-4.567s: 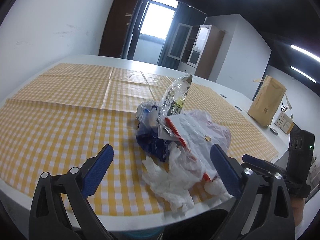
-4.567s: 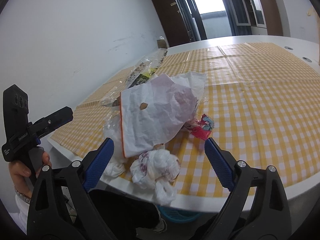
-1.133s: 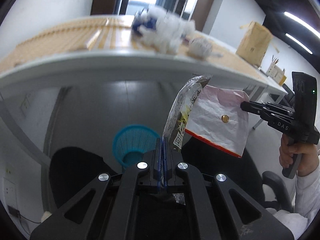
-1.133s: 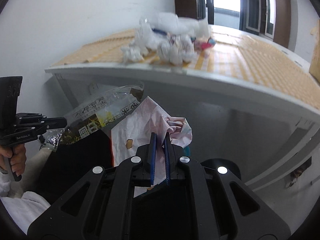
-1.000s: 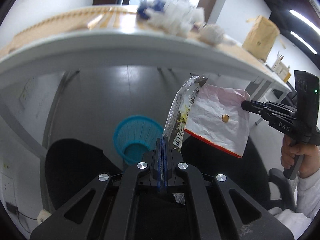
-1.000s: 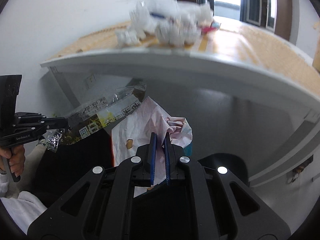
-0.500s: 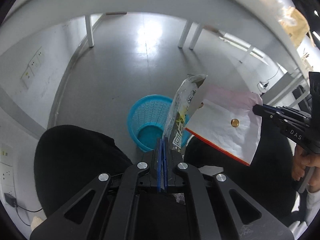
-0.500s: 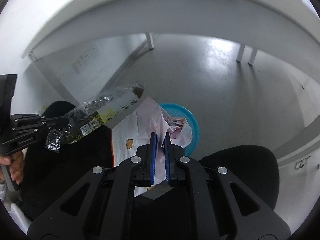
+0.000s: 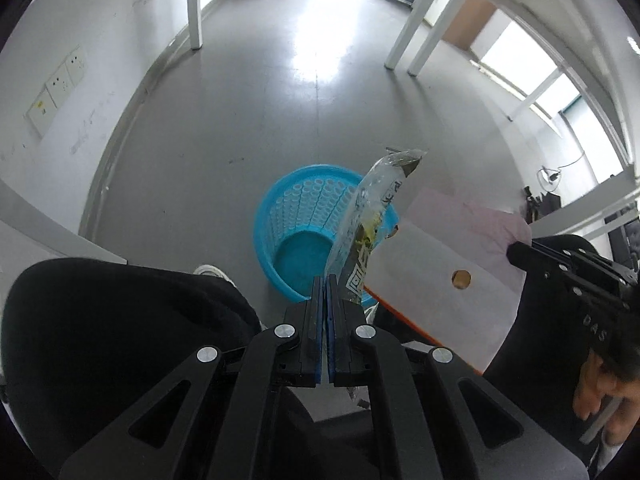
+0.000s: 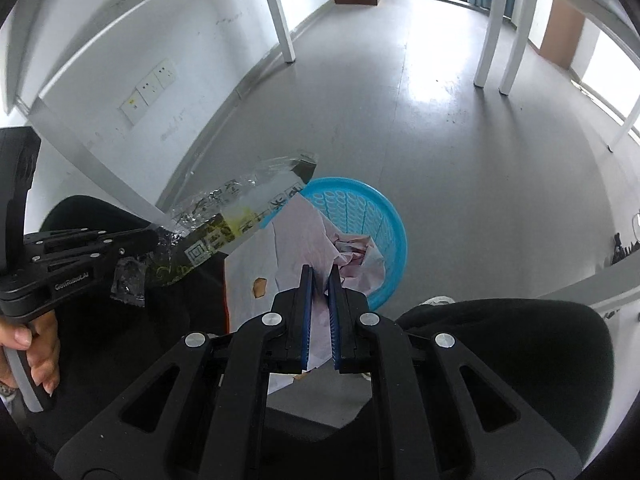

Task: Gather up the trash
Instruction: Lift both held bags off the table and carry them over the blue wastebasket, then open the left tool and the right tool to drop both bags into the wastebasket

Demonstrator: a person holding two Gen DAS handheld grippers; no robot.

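Grey floor (image 9: 248, 120), downward-angled tongs (image 9: 325, 280)

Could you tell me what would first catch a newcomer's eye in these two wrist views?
The bright blue basket on the grey floor stands out at centre. Above it, the left hand-held gripper pinches a clear printed wrapper, and the right hand-held gripper clamps a crumpled white bag.

Both wrist views steeply down, sharing basket (image 9: 304, 236)
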